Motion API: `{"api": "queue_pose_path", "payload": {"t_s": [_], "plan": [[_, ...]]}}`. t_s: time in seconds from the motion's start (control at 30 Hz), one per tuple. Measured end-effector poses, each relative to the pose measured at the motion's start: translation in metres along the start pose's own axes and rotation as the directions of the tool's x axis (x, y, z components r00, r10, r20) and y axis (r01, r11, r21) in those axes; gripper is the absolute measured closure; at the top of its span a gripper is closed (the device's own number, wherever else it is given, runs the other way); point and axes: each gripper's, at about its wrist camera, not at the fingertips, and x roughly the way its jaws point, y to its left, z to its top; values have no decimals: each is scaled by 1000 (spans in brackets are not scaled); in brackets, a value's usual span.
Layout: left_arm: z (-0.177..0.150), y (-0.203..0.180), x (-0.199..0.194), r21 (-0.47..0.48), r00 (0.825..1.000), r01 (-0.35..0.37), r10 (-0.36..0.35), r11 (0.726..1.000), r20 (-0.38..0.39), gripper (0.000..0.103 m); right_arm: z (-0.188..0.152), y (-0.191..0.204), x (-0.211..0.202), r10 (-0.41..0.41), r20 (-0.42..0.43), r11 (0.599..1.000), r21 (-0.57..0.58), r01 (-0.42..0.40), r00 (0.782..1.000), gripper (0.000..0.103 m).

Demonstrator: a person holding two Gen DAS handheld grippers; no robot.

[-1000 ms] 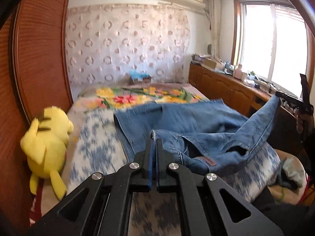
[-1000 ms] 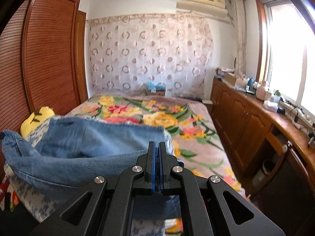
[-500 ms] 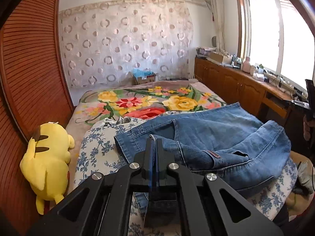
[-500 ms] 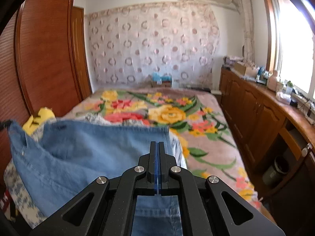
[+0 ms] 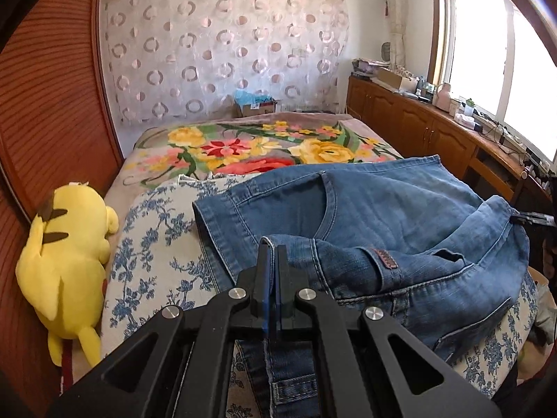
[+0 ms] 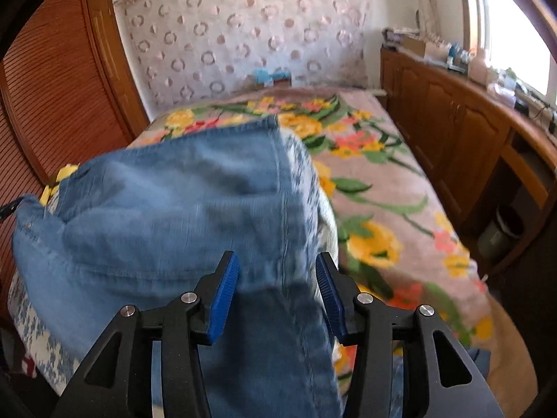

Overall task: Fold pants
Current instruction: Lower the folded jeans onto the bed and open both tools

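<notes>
Blue denim pants [image 5: 365,216] lie in a heap on the bed, on a blue-and-white floral quilt [image 5: 153,244]. My left gripper [image 5: 272,254] is shut on the waistband edge of the pants near a belt loop. In the right wrist view my right gripper [image 6: 277,271] is open, its blue pads [image 6: 222,292] standing either side of the pants [image 6: 167,209]; the cloth lies between them and hangs down, ungripped. The right gripper's tip also shows at the far right edge of the left wrist view [image 5: 532,217], against the pants.
A yellow plush toy [image 5: 66,261] lies at the bed's left edge by the wooden wardrobe [image 5: 41,104]. A flowered blanket [image 6: 383,188] covers the far bed. A wooden cabinet [image 5: 435,132] with clutter runs along the right under the window.
My right gripper has opened and let go of the pants. The pants have dropped lower onto the bed. My left gripper stays shut on the waistband.
</notes>
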Motion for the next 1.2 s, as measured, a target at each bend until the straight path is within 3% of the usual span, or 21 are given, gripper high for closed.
{"api": "queue_pose_path", "payload": {"t_s": [0.07, 0.1, 0.2, 0.37, 0.57, 0.77, 0.9, 1.07, 1.13, 1.2], "plan": [[2, -1, -1, -7, 1000, 2, -2, 1000, 8, 100, 4, -7, -10, 7, 15, 1000, -10, -6, 1000, 72], [4, 0, -3, -11, 1000, 4, -4, 1000, 16, 100, 8, -6, -16, 6, 27, 1000, -23, -5, 1000, 90], [13, 0, -10, -21, 999, 8, -7, 1000, 51, 100, 25, -6, -42, 17, 112, 999, -47, -12, 994, 96], [40, 3, -22, -15, 992, -10, 12, 1000, 128, 100, 76, -5, -69, -3, 232, 997, -71, 20, 973, 96], [73, 24, -5, -33, 986, -70, 75, 997, 151, 100, 135, -2, -51, -8, 276, 996, -85, 33, 961, 96], [94, 48, 45, -58, 989, -113, 118, 992, 88, 100, 162, 16, 19, -38, 219, 992, -111, 64, 975, 96], [92, 53, 75, -50, 992, -122, 124, 991, 33, 100, 185, 20, 58, -42, 164, 993, -104, 59, 986, 96], [84, 49, 90, -39, 994, -113, 113, 993, -10, 100, 212, 20, 75, -42, 136, 995, -85, 54, 990, 83], [82, 46, 92, -32, 995, -102, 101, 994, -25, 99, 212, 21, 70, -40, 140, 995, -84, 53, 989, 70], [78, 44, 91, -21, 994, -103, 102, 995, -31, 88, 201, 25, 65, -36, 149, 995, -87, 50, 988, 63]]}}
